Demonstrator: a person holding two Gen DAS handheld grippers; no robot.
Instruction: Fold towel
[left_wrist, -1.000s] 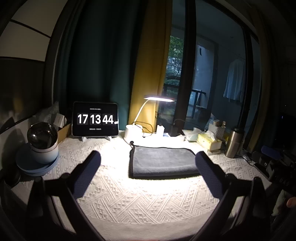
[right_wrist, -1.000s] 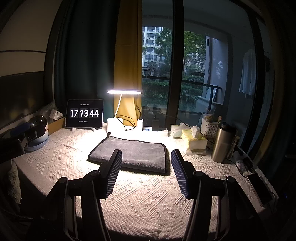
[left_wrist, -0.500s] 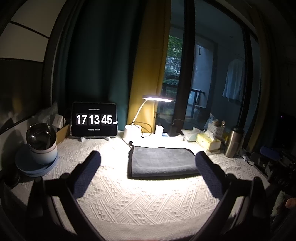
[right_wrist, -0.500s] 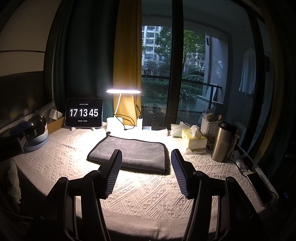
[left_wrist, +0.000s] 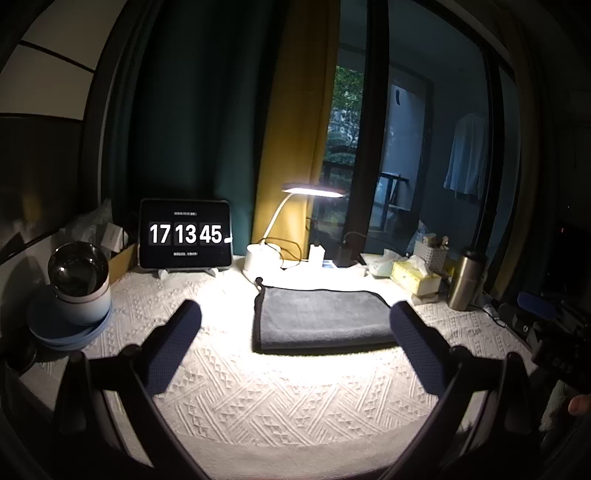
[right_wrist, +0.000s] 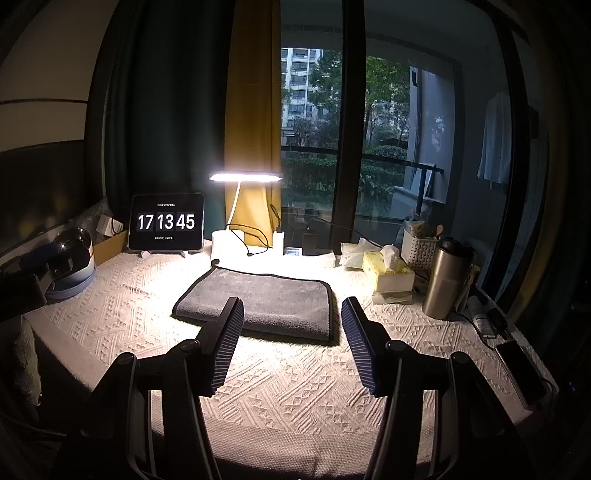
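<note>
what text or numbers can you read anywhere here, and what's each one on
"17 13 45": large white flip-clock digits on the tablet screen propped at the back left of the table.
Two small lines of text on the same screen, above and below the digits: too small to read.
Tissue box, steel tumbler, small white box: no legible print.

Towel (right_wrist: 266, 302): matt grey plush cloth (darker bound edging). Table cover (right_wrist: 288, 384): rough woven cream textile. Flask (right_wrist: 445, 284): brushed metal. Finger pads (right_wrist: 227, 347): ribbed, apparently rubber.
</note>
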